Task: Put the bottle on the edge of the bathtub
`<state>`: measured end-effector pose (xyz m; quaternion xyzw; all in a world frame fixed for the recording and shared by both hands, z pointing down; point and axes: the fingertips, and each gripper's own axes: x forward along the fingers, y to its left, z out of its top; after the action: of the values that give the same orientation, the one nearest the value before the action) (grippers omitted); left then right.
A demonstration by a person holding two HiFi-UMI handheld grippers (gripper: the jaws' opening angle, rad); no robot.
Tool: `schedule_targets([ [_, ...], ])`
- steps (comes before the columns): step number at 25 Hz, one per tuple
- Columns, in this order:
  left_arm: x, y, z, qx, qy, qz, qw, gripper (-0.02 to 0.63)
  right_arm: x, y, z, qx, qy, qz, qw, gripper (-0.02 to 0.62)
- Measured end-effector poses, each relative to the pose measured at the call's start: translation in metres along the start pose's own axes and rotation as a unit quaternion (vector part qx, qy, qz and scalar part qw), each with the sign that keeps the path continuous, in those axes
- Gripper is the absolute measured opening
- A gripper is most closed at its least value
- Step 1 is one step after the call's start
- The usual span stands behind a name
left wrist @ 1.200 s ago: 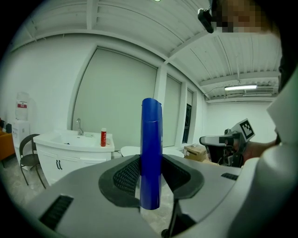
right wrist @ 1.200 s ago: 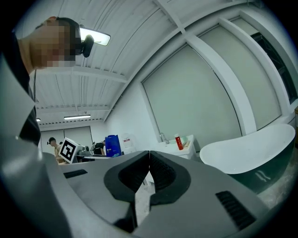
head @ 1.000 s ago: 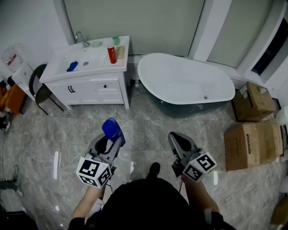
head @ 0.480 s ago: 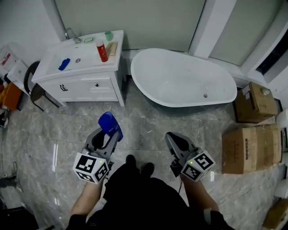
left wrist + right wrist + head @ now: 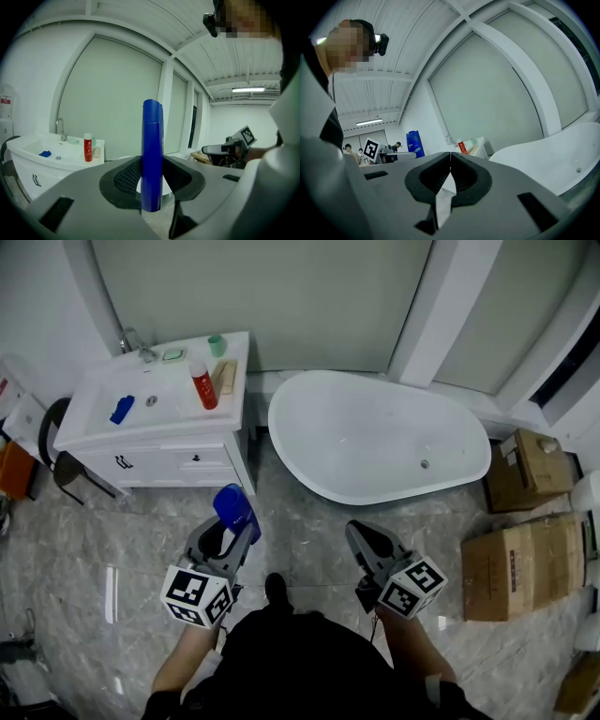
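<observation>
Bottle (image 5: 236,509) upright in left gripper (image 5: 231,529) | bathtub (image 5: 282,442) rim well apart

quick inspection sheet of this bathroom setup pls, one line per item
surface: glossy grey marbled floor
job's things: blue bottle upright in the left gripper; white bathtub ahead, bottle not yet on its edge
clutter: red bottle and green cup on the vanity, blue item in its basin
grippers: left gripper jaws shut on the blue bottle; right gripper jaws together, empty
cables: nothing seen
surroundings: cardboard boxes right of the bathtub; dark chair left of the vanity; pale wall panels behind
</observation>
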<state>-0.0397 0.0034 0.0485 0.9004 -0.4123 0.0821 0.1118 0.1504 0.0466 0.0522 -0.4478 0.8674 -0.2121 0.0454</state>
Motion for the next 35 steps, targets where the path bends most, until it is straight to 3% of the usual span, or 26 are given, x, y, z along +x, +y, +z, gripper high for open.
schedule_targets([
  [7,0.05,0.069,0.018,0.0,0.002,-0.006,1.0,0.155,0.073,-0.024,0.01,0.0,0.02,-0.009,1.0,0.028],
  [12,0.081,0.092,0.012,-0.011,0.021,-0.006,0.9997,0.153,0.1,-0.039,0.009,0.021,0.013,-0.008,1.0,0.028],
  [23,0.13,0.055,0.013,-0.004,0.048,0.006,0.9988,0.153,0.106,-0.091,0.006,0.047,0.032,0.036,0.998,0.028],
  [30,0.144,0.027,-0.002,-0.015,0.037,0.038,0.9985,0.153,0.083,-0.102,-0.014,0.056,0.074,0.077,0.993,0.028],
  [35,0.145,0.011,-0.014,-0.023,0.023,0.052,0.9981,0.153,0.065,-0.115,-0.033,0.049,0.095,0.08,0.991,0.028],
])
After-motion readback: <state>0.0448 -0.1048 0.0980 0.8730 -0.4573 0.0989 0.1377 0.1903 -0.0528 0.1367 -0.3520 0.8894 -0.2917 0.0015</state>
